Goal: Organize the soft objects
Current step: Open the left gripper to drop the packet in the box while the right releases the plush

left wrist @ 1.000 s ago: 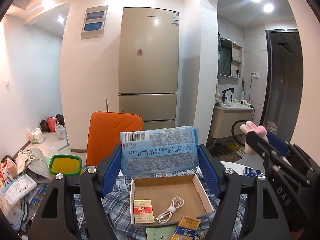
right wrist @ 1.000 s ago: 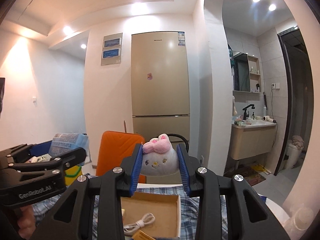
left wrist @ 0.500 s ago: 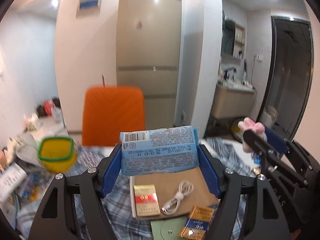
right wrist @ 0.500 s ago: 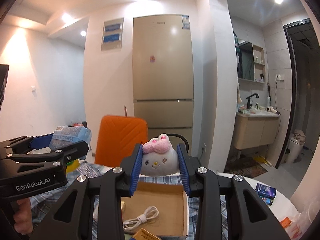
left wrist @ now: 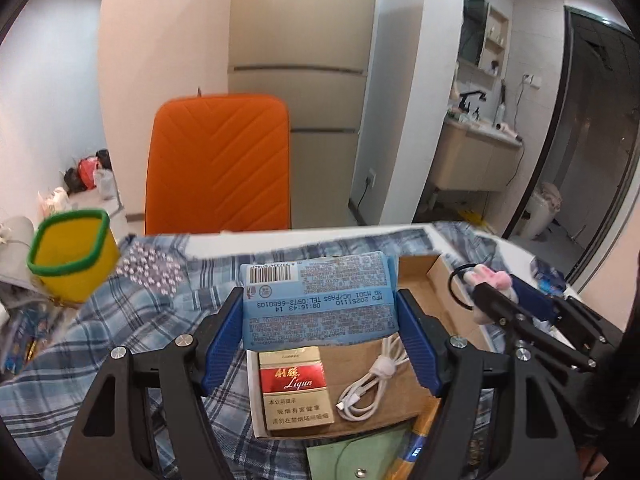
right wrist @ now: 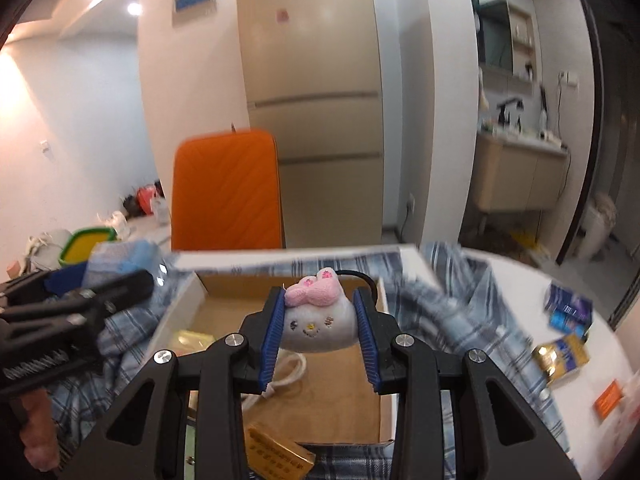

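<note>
My left gripper (left wrist: 320,312) is shut on a soft blue tissue pack (left wrist: 318,300), held just above the near-left part of a shallow cardboard box (left wrist: 444,280). My right gripper (right wrist: 319,322) is shut on a small white plush cat head with a pink bow (right wrist: 316,316), hanging over the same cardboard box (right wrist: 344,384). In the left wrist view the right gripper (left wrist: 516,304) shows at the right with the plush's pink bow (left wrist: 490,278). In the right wrist view the left gripper (right wrist: 80,292) shows at the left.
In the box lie a red cigarette pack (left wrist: 294,392) and a coiled white cable (left wrist: 372,384). A blue plaid cloth (left wrist: 132,340) covers the table. A yellow tub with a green rim (left wrist: 70,254) stands left; an orange chair (left wrist: 218,164) stands behind. Small boxes (right wrist: 564,344) lie right.
Both grippers have come down and tilted toward the table, each keeping its object. The box and cloth now fill the lower part of both views.
</note>
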